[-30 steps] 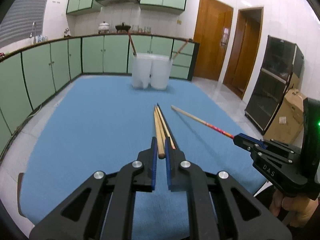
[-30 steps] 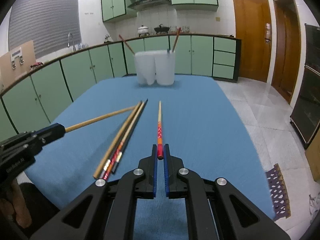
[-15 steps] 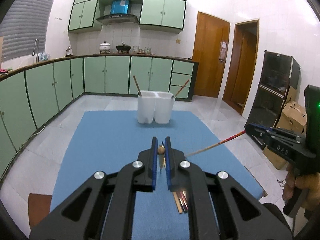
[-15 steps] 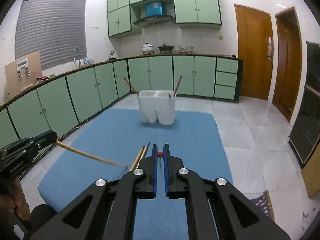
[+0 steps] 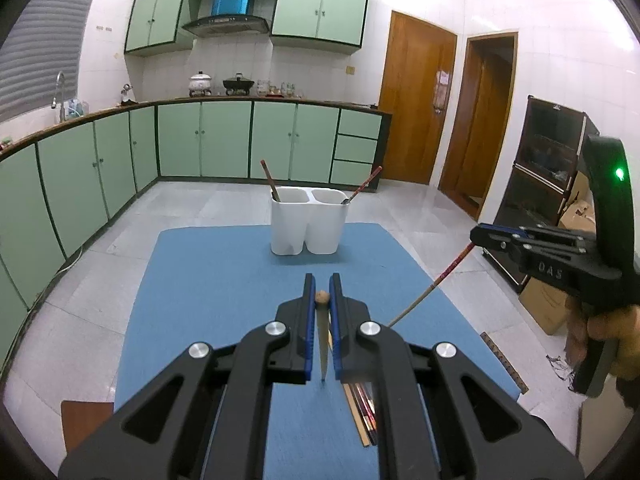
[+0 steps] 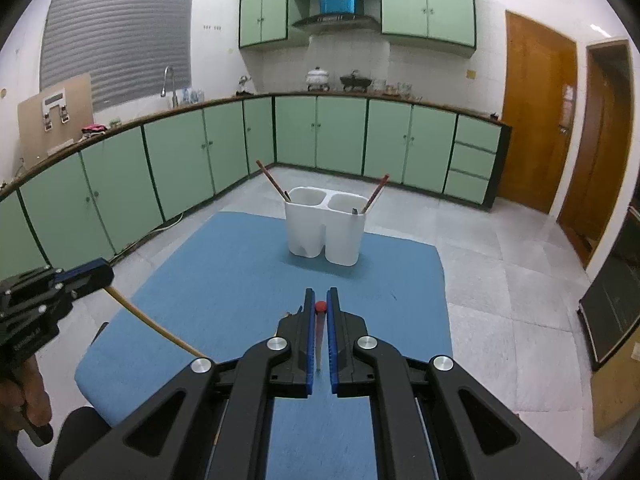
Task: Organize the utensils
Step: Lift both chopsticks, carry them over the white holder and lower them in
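Near edge: the blue mat (image 5: pixel 224 280) runs under both grippers; its near left corner sits beside a brown chair seat (image 5: pixel 86 420), and a wooden ruler (image 5: pixel 502 362) lies along its right edge.
Loose chopsticks: a small bundle (image 5: pixel 362 406) lies on the mat just right of the left gripper's fingers, partly hidden by them.
Left gripper: the left gripper (image 5: pixel 322 300) has its jaws clamped on a plain wooden chopstick (image 5: pixel 322 340), which hangs down from the pads with its butt end up, the tip clear of the mat.
Right gripper: the right gripper (image 6: pixel 319 312) is closed tight on a red-ended chopstick (image 6: pixel 319 334), red cap up between the pads, shaft hanging down.
Hands: each hand (image 5: pixel 600 332) wraps a handle off its side of the mat; both grippers point forward and downward towards the holder.
Open room: bare mat lies between the fingertips and the holder, with nothing in the way; grey tiled floor surrounds the mat.
Far end: the white two-cup holder (image 5: pixel 308 226) stands upright at the far middle of the mat, one chopstick leaning in each cup.
Change: a second ago both chopsticks lay nearly flat, low over the mat; now both grippers are higher, the sticks hang steeply, and the holder looks lower and farther.
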Demonstrator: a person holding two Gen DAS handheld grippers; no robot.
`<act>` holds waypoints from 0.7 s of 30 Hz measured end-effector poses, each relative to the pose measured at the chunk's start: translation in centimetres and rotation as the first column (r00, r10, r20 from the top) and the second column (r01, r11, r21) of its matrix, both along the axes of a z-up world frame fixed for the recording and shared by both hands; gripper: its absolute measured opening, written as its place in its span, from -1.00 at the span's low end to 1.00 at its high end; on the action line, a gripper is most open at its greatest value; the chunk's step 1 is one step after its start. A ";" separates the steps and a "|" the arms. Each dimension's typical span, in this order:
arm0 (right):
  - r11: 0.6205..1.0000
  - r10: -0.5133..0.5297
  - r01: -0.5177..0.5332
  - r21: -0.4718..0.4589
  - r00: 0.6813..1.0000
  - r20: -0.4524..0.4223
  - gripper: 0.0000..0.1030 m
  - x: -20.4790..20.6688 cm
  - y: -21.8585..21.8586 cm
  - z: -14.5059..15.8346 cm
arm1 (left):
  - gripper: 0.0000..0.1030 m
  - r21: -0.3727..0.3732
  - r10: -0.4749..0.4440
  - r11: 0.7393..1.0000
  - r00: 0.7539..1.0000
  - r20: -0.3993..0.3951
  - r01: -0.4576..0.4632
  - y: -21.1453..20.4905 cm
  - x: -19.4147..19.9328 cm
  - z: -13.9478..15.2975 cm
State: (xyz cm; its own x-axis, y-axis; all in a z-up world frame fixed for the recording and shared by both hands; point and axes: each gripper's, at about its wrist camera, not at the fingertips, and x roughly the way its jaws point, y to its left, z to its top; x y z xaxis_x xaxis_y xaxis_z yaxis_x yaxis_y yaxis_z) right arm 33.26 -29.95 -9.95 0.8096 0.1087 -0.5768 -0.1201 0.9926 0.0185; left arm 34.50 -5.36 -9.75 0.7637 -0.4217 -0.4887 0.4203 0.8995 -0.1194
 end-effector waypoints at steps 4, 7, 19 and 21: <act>1.000 0.015 -0.015 0.004 0.999 -0.037 -0.89 2.3 -0.3 1.7 | -0.89 0.016 -0.011 1.000 1.000 -0.014 0.011 -0.2 2.4 1.1; 1.000 0.024 -0.023 0.013 0.999 -0.046 -0.89 3.3 -0.8 3.3 | -0.89 0.019 -0.016 1.000 1.000 -0.006 0.016 -0.2 3.7 2.4; 1.000 0.025 -0.025 -0.014 1.000 -0.004 -0.90 8.6 -0.7 11.0 | -0.89 0.054 -0.031 0.998 0.994 0.100 0.026 -3.1 9.6 10.0; 1.000 0.018 -0.018 -0.005 1.000 0.004 -0.90 9.9 -1.0 12.3 | -0.89 0.061 -0.027 0.998 0.992 0.124 0.020 -4.1 10.8 11.5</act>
State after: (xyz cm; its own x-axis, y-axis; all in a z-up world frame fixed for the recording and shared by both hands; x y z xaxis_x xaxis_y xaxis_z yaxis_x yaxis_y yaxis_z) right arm 43.15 -30.90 2.38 0.8098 0.1200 -0.5743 -0.1378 0.9904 0.0127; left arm 45.29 -9.44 1.77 0.8106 -0.4131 -0.4150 0.4496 0.8931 -0.0107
